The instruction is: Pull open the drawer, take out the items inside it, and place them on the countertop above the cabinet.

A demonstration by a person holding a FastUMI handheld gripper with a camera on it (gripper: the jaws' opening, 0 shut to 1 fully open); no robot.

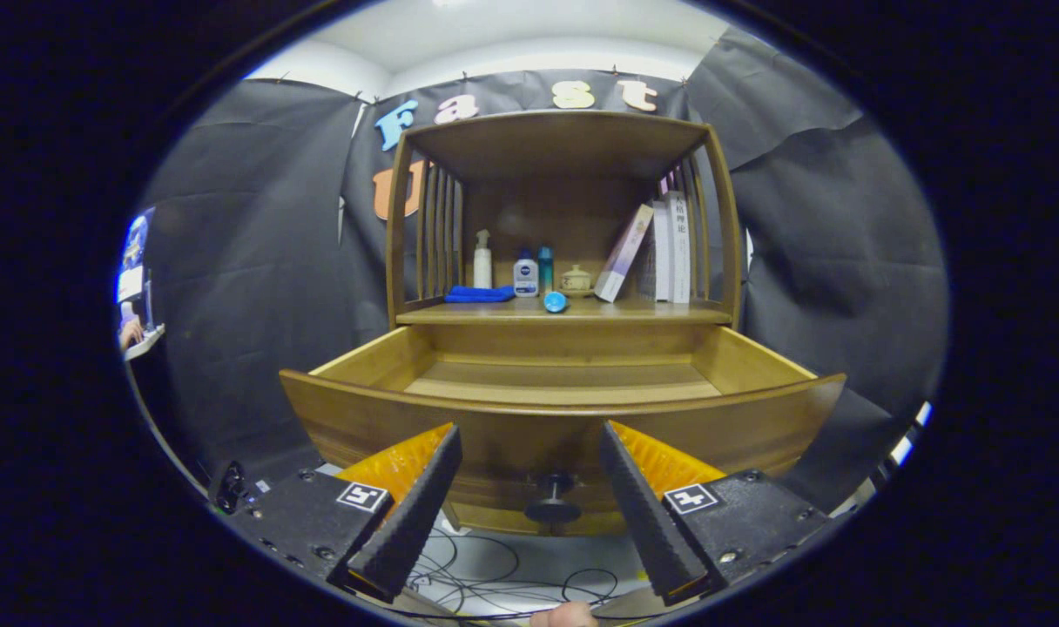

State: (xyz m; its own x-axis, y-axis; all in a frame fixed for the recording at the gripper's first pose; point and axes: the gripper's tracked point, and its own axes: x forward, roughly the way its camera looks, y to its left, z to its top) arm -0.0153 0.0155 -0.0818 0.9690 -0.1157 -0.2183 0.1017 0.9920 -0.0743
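The wooden cabinet's drawer [564, 418] stands pulled out towards me. The part of its floor that I can see holds nothing; the near part is hidden behind the front panel. Its dark knob [551, 503] sits low on the front panel, between my two fingers. My gripper [529, 428] is open, level with the panel and holding nothing. On the countertop [634, 312] above the drawer lie a folded blue cloth [479, 294] and a small blue cylinder [555, 301] at the front edge. Behind them stand a white spray bottle [482, 261], a white bottle with a blue cap [526, 274] and a teal bottle [545, 268].
A small lidded ceramic pot [576, 280] and several leaning books [660, 248] fill the right of the countertop. Slatted wooden sides and a top shelf [556, 139] enclose it. Cables [495, 579] lie on the floor below the drawer. A person's hand [564, 616] shows beneath my fingers.
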